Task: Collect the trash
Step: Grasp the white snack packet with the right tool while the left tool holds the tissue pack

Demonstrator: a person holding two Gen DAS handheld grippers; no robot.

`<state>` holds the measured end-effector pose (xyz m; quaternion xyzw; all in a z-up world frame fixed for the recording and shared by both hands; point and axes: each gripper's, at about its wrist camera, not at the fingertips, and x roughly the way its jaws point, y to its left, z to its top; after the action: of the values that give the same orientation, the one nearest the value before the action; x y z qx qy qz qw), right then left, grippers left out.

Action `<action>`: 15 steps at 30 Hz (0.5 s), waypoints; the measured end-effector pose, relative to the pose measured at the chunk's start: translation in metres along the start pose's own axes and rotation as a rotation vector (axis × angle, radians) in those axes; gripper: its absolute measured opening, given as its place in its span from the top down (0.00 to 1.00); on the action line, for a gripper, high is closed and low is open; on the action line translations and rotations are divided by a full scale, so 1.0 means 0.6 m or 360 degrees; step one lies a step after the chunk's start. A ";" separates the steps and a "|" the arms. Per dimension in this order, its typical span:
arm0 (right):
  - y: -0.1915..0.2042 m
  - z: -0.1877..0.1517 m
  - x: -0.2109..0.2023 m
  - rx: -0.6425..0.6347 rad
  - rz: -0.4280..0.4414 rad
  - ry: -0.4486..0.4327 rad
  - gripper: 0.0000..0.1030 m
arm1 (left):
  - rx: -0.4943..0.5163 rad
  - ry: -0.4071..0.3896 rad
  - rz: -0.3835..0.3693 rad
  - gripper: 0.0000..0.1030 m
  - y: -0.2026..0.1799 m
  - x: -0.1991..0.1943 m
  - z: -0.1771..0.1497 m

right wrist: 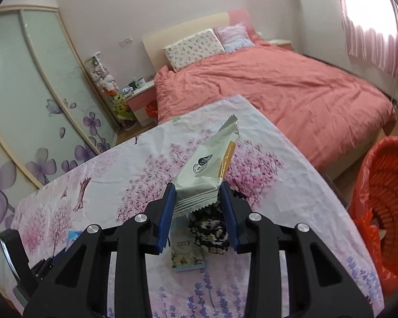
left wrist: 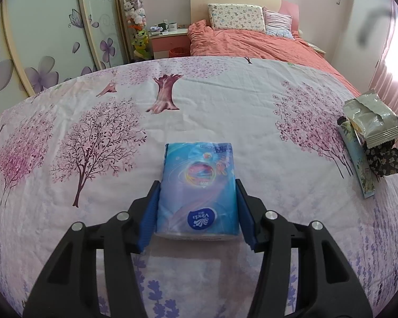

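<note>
My left gripper point(left wrist: 197, 189) is shut on a blue Vinda tissue pack point(left wrist: 197, 188) that rests on the flowered tablecloth point(left wrist: 92, 122). My right gripper point(right wrist: 199, 197) is shut on a silver-green snack wrapper point(right wrist: 207, 167) and holds it above the table; the wrapper also shows at the right edge of the left wrist view point(left wrist: 371, 116). Under it lie a flowered booklet point(right wrist: 185, 254) and a dark flowered cloth bundle point(right wrist: 211, 232). An orange bin with a red plastic liner point(right wrist: 384, 198) stands on the floor to the right of the table.
A bed with a salmon quilt point(right wrist: 278, 90) stands beyond the table. A nightstand with mugs point(left wrist: 169, 33) and a tube of plush toys point(left wrist: 135, 18) stand at the far left by the wardrobe doors point(left wrist: 39, 47). A black object point(right wrist: 13, 251) is at the table's left edge.
</note>
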<state>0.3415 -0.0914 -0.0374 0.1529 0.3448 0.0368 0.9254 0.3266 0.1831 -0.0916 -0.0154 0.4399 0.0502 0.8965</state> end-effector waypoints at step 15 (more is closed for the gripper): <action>0.007 -0.020 -0.011 -0.0159 0.0091 0.0034 0.91 | 0.0005 0.0001 0.0013 0.47 -0.001 0.001 -0.001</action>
<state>0.3289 -0.0856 -0.0408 0.1160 0.3477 0.0820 0.9268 0.3263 0.1827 -0.0924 -0.0120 0.4404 0.0532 0.8962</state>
